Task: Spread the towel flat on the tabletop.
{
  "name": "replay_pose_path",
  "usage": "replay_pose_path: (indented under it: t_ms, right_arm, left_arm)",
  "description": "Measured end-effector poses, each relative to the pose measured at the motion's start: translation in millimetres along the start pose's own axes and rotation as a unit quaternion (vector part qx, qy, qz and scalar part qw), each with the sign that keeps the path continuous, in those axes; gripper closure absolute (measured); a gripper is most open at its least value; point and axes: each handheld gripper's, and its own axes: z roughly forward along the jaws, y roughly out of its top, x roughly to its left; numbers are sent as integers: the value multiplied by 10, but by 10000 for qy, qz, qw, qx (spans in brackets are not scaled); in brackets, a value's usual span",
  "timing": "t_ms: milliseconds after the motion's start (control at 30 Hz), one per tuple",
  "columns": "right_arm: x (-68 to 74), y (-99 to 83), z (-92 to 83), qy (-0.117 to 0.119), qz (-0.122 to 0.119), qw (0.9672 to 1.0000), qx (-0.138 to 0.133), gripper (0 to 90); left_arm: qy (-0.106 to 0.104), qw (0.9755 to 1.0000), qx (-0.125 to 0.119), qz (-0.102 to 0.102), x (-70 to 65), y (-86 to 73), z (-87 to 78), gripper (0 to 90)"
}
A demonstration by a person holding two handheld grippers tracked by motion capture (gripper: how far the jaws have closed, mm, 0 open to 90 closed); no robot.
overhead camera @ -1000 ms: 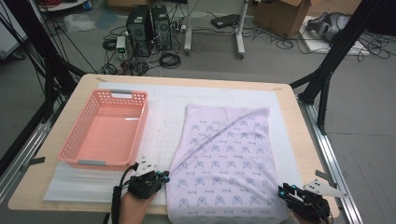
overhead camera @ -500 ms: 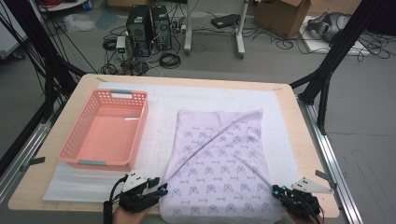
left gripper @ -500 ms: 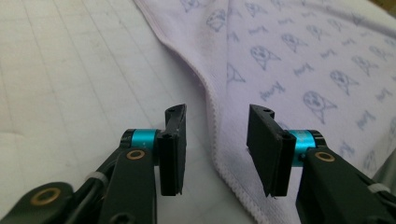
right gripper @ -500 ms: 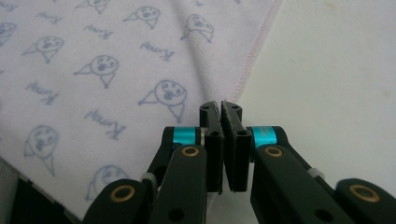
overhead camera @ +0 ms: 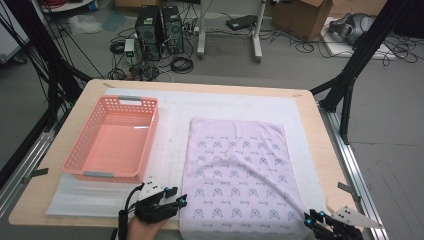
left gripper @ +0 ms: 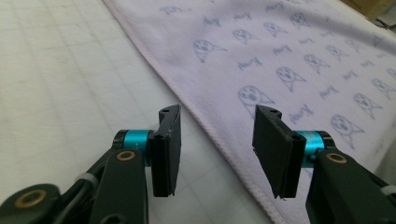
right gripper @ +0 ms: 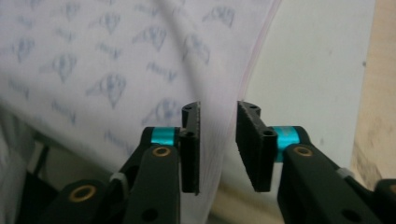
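A lilac towel [overhead camera: 235,165] printed with small blue figures lies spread on the white mat [overhead camera: 170,115], with a raised crease running toward its near right corner. My left gripper [overhead camera: 178,196] is at the towel's near left corner. In the left gripper view its jaws [left gripper: 217,149] have just been opening and stand open, with the towel's hem [left gripper: 219,144] lying below the gap. My right gripper [overhead camera: 312,218] is at the near right corner. Its jaws [right gripper: 218,144] have just been opening too, and the towel's edge [right gripper: 233,93] runs under the gap, untouched by the pads.
A pink plastic basket [overhead camera: 117,145] stands on the mat to the left of the towel. The wooden table [overhead camera: 322,150] ends close behind both grippers. Black frame posts [overhead camera: 350,85] rise at the table's right and left sides.
The towel slid a little toward the near edge and settled flatter. Both grippers, shut on its near corners before, now stand open. The right one drew back slightly.
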Motion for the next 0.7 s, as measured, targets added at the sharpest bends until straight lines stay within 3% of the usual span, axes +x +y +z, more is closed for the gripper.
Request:
replay_pose_path:
  t_ms: [67,133,167,233,333,500,567,633,700]
  right_arm:
    - [-4,50,98,-45,4,10000,-24,671]
    - [-12,66,201,-89,-30,9999,100,677]
    - [-17,64,251,-120,-27,9998,144,682]
    - [-48,55,271,-88,58,9999,132,712]
    - [-79,31,240,-9,127,9998,125,741]
    - [-96,-3,136,88,171,9998,97,696]
    - [-95,5,101,223,229,9995,45,716]
    - [-61,0,113,327,164,9992,134,725]
    - [-15,-15,160,261,11,9993,279,748]
  left_arm:
    - [163,9996,-6,218,-43,-17,13,651]
    - [347,9990,3,281,-56,-17,13,784]
    - [240,9995,51,197,-38,-9,11,843]
    - [253,9994,89,232,-46,0,6,881]
    - [229,9993,175,231,-17,7,-61,886]
    - [272,9995,38,168,37,-49,-229,884]
    - [218,9997,-36,90,38,-61,-214,864]
    - [186,9998,-13,-2,34,-70,-175,736]
    - [171,9998,-47,-32,29,-78,-154,663]
